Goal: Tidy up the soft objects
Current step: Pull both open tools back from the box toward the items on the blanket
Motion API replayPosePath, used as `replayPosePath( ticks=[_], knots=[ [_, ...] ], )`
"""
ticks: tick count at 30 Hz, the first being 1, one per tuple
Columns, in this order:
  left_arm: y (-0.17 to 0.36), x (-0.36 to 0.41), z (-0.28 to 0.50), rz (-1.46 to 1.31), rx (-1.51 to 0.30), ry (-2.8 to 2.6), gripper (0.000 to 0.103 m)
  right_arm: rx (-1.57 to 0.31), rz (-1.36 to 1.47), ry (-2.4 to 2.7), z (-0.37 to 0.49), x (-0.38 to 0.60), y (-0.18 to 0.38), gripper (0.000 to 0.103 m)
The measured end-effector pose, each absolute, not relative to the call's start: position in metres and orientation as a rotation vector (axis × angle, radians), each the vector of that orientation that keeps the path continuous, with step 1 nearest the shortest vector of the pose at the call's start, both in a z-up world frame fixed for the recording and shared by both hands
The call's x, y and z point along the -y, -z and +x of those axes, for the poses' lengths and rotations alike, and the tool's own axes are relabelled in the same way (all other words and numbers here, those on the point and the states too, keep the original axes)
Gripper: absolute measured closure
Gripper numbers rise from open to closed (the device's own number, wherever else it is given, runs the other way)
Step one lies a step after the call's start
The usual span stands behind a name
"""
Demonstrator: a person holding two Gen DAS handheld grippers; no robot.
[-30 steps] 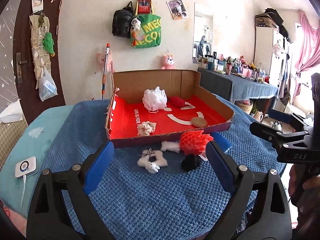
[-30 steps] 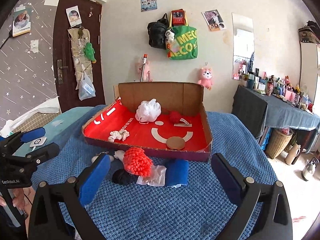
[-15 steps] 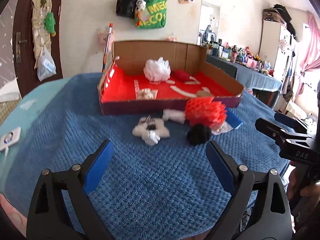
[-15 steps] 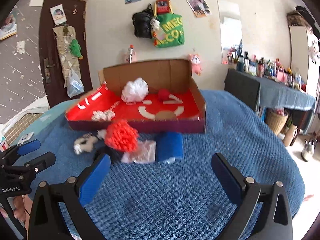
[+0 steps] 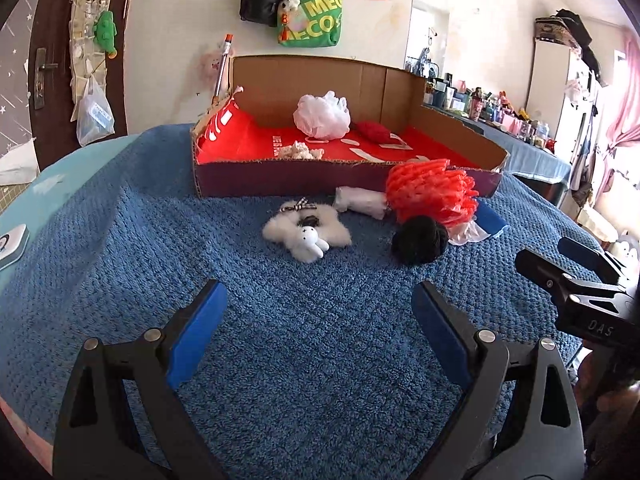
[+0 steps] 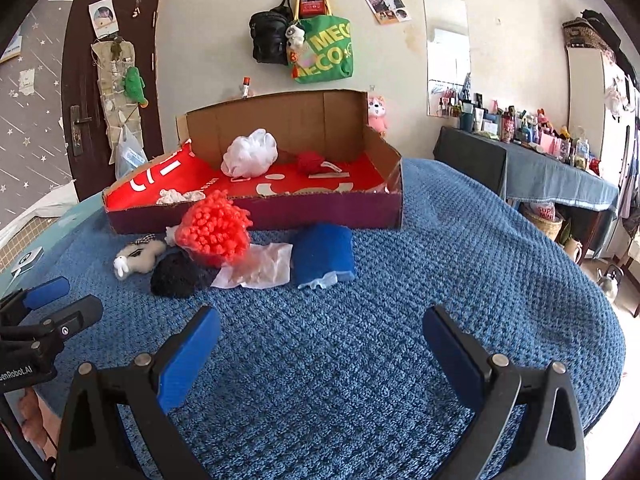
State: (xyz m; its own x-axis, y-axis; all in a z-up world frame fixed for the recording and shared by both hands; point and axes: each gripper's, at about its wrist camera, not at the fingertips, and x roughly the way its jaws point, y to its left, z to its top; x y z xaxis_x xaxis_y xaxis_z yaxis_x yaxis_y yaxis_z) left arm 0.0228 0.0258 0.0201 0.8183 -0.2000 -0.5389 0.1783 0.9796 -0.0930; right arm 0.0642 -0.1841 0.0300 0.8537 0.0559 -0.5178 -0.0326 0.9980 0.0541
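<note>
A cardboard box [image 5: 280, 178] with a red floor stands on the blue blanket and holds a white mesh puff [image 5: 321, 116], a red yarn ball [image 5: 374, 131] and a small cream fluffy piece [image 5: 300, 151]. In front of it lie a white plush bunny [image 5: 306, 232], a white roll [image 5: 360, 201], a red-orange pompom [image 5: 434, 196], a black yarn ball [image 5: 419, 239] and a blue cloth [image 6: 323, 250]. My left gripper [image 5: 318, 320] is open and empty, short of the bunny. My right gripper [image 6: 320, 344] is open and empty, short of the blue cloth.
A white device [image 5: 10, 242] lies on the left edge of the bed. A clear plastic wrapper [image 6: 260, 266] lies under the pompom. A cluttered dark table [image 6: 532, 168] stands at the right. Bags [image 6: 316, 50] hang on the far wall.
Both grippers have dropped lower and moved in toward the loose objects in front of the box. Both stay open. Nothing on the blanket has moved.
</note>
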Motion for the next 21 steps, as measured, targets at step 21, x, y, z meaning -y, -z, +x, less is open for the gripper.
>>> replayPosePath(
  ticks=[21],
  knots=[
    [-0.022, -0.045, 0.051, -0.066, -0.67, 0.176, 0.009, -0.608, 0.033, -0.048, 0.091, 0.183, -0.04, 0.0]
  ],
)
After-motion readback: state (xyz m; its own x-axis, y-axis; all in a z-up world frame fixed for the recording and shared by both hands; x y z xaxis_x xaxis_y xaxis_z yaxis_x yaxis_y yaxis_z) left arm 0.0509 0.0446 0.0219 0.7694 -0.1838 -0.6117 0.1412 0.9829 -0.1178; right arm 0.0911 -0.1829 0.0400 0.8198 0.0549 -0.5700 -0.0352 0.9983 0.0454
